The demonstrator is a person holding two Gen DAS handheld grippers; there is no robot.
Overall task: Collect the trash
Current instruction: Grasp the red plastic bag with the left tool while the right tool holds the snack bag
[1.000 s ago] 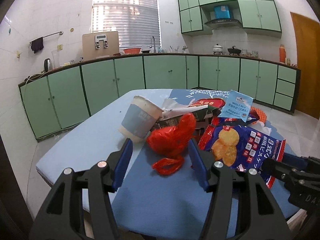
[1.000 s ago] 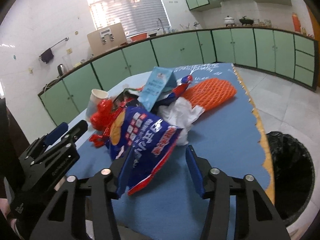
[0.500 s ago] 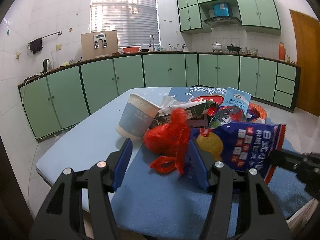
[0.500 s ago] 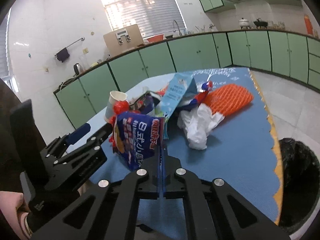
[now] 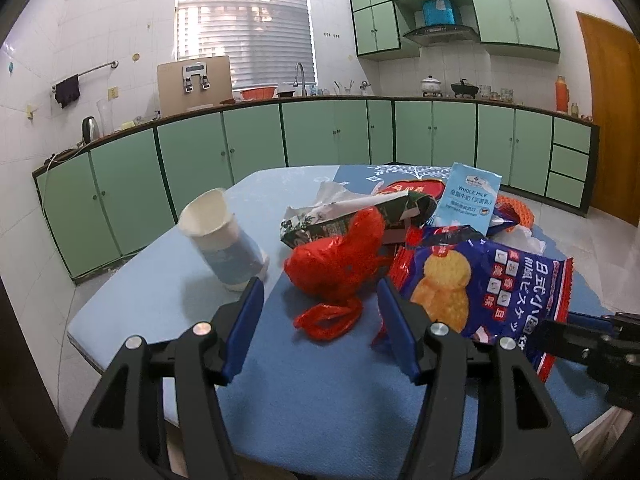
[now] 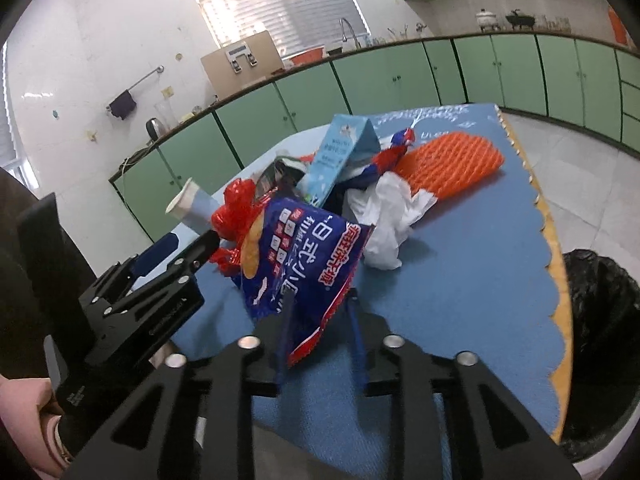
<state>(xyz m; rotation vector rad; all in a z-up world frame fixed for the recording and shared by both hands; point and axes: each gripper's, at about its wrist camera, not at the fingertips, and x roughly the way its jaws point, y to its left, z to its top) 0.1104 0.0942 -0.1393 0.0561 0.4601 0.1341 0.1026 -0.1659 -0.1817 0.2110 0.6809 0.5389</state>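
A pile of trash lies on the blue table [image 5: 160,300]. My left gripper [image 5: 320,320] is open, its blue fingers on either side of the handle loops of a red plastic bag [image 5: 340,260] without pressing them. A blue and red snack bag [image 6: 304,256] leans out of the pile. Its lower edge hangs between the fingers of my right gripper [image 6: 320,320], whose jaws are opening and do not clamp it. A paper cup [image 5: 224,240] stands tilted to the left of the red bag.
A light blue milk carton [image 6: 344,152], orange foam netting [image 6: 452,164], a crumpled white wrapper [image 6: 392,216] and a dark torn pack [image 5: 352,216] make up the rest of the pile. A black-lined bin [image 6: 600,320] stands on the floor right of the table. Green cabinets line the walls.
Half a second ago my right gripper was shut on the snack bag and held it upright. Its jaws have now parted and the bag has sagged back toward the table. The left gripper has stayed put.
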